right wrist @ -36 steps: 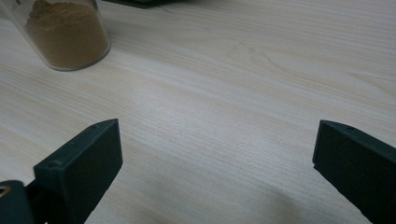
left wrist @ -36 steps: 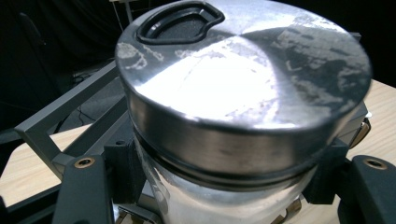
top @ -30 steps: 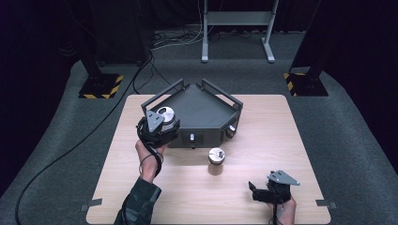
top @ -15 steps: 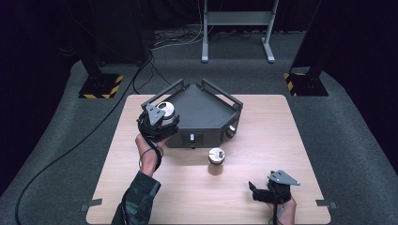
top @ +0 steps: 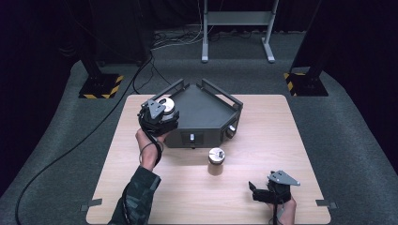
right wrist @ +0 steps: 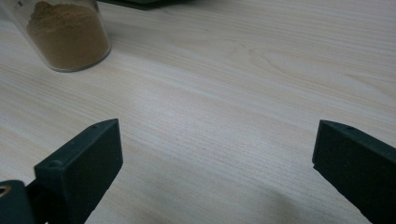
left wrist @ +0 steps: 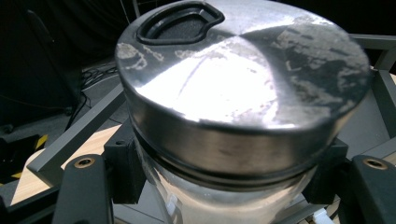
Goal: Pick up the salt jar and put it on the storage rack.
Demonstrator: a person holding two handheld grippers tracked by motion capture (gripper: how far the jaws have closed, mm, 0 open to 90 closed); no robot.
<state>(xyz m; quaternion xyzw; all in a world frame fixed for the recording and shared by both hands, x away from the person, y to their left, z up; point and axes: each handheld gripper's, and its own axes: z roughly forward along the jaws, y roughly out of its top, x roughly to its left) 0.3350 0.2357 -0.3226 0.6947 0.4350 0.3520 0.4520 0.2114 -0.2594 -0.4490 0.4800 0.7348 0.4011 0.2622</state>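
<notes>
My left gripper [top: 159,115] is shut on a glass jar with a silver metal lid [left wrist: 243,88], held at the left rim of the dark three-sided rack [top: 206,105]. In the high view that jar's lid [top: 166,104] shows just past the gripper's grey plate. A second jar [top: 216,161], with a silver lid and brown powder inside, stands on the table in front of the rack. Its powder-filled base [right wrist: 65,35] appears at the upper left of the right gripper view. My right gripper [top: 256,193] rests open near the table's front right, jaws wide apart over bare wood.
The wooden table [top: 291,140] sits on grey carpet. The rack has jar slots in its front faces [top: 230,131]. Black stands with yellow-striped bases [top: 101,86] and a grey metal frame [top: 237,28] stand beyond the table. A black cable [top: 70,150] trails over the floor at left.
The left gripper has carried its jar a little up and to the right, onto the rack's left rim. The right gripper and the standing jar have not moved.
</notes>
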